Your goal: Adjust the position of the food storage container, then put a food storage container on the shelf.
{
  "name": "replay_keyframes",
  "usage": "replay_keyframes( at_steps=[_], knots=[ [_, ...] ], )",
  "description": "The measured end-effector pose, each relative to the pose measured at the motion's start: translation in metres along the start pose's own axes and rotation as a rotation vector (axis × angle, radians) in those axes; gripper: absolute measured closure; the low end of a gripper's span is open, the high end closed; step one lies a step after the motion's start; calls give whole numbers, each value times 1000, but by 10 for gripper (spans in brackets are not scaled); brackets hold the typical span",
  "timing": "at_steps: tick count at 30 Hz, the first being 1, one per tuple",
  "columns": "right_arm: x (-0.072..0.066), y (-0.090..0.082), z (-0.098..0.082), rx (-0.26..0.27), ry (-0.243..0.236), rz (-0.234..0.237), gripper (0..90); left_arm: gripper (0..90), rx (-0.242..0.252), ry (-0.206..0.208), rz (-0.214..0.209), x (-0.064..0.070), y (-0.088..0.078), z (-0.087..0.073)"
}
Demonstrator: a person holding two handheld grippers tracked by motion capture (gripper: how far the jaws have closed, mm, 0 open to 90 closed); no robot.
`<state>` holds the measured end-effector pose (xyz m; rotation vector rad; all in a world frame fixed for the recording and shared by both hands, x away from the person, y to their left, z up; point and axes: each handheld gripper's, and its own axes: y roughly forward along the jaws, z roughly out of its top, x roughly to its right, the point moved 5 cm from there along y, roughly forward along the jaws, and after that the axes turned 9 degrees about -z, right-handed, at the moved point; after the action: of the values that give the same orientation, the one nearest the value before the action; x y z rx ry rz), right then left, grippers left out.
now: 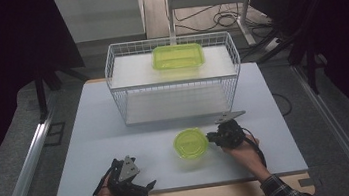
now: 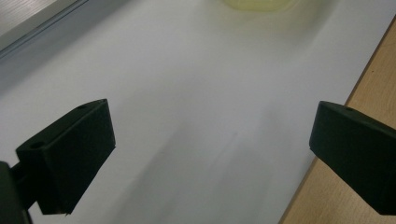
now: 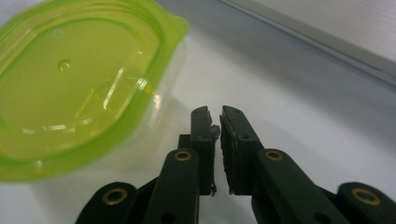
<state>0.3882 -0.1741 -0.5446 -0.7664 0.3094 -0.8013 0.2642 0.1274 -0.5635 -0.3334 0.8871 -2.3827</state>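
At the near left corner of the white table (image 1: 113, 110), your left gripper (image 1: 140, 185) rests low in your hand, its jaws spread wide with nothing between them. Moving right, a round tub with a green lid (image 1: 190, 143) sits on the table near the front edge, about midway across. Just beside its right side is your right gripper (image 3: 217, 123), jaws nearly together with a thin gap, holding nothing, tips close to the tub's rim but apart from it. Behind, a white wire basket (image 1: 121, 92) holds a green rectangular box (image 1: 178, 56).
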Motion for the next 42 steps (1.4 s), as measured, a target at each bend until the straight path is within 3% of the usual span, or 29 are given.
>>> replay_keyframes(
  at_steps=[4, 8, 18, 21, 29, 34, 37, 42],
  knots=[
    [5, -14, -3, 19, 8, -17, 743, 4, 4, -1, -1, 0, -1, 0],
    [6, -27, -6, 40, -6, -32, 640, 1, 41, -5, -31, 2, -3, 3],
    [4, -39, -8, 82, -27, -54, 296, 2, 28, 0, -22, 2, -2, 2],
    [4, -41, -14, 72, -38, -50, 253, 2, 23, 2, -20, 2, -2, 2],
    [7, -44, -21, 70, -4, -35, 133, 2, 17, 4, -18, 3, -1, 2],
    [8, -43, -20, 71, -21, -41, 75, 2, 16, 4, -19, 2, -1, 2],
    [8, -43, -16, 79, -1, -42, 68, 2, 16, 6, -19, 2, -1, 2],
    [4, -45, -10, 87, 65, 4, 36, 2, 13, 9, -19, 3, 0, 2]
  ],
)
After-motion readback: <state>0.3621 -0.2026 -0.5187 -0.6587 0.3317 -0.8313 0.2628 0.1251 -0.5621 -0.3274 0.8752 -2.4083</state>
